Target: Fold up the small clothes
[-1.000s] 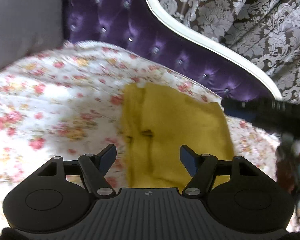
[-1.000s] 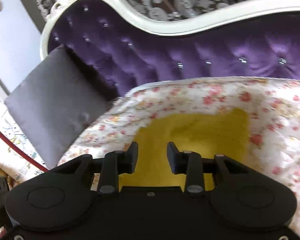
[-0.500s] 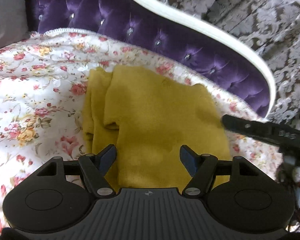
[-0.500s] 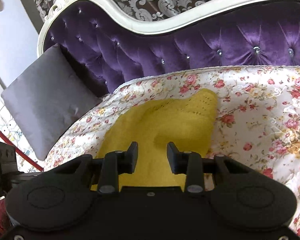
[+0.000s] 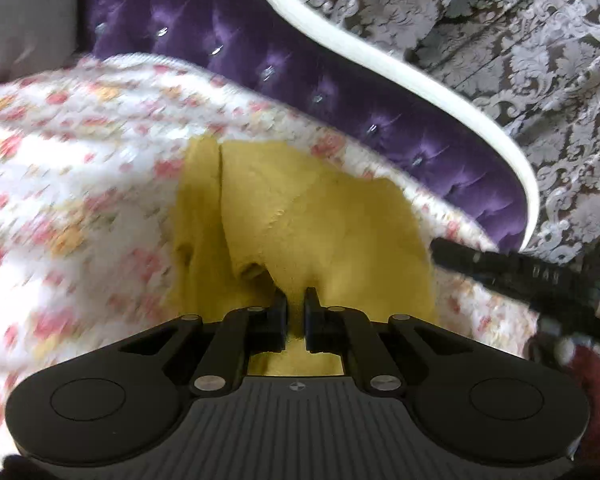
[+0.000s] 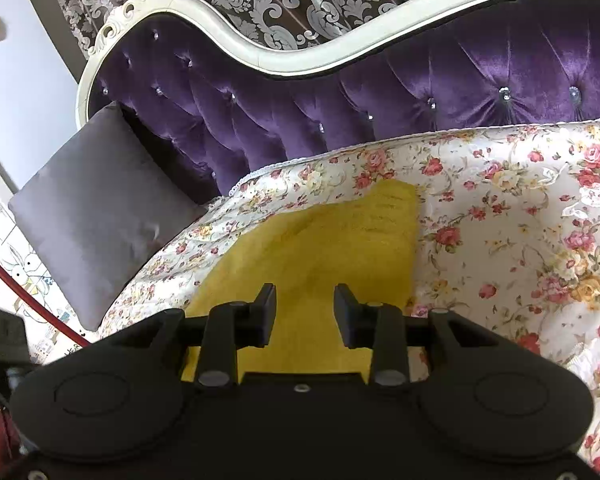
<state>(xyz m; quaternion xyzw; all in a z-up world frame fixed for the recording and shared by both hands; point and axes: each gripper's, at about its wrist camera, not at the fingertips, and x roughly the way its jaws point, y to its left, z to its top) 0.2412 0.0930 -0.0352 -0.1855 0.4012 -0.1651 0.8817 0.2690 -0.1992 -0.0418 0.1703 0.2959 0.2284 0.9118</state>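
Since the earlier frames my left gripper [image 5: 296, 304] has dropped toward the yellow garment [image 5: 324, 224], and its jaws have just been closing; they now pinch a raised fold of the cloth at the near edge, low in the middle of the left view. From that pinch the garment spreads up across the frame's centre on the floral cover [image 5: 80, 184], blurred on the left side. Purple tufted sofa back [image 5: 284, 72] with a white rim [image 5: 400, 64] runs diagonally from the top to the right edge. My other tool shows as a black bar at the right edge.

On the right view, my right gripper [image 6: 305, 310] hangs with jaws apart, nothing between the pads, above the garment's [image 6: 320, 248] near part at lower centre. The cover [image 6: 520, 220] fills the right side. A grey cushion [image 6: 96, 216] leans at the left against the sofa back [image 6: 420, 76].
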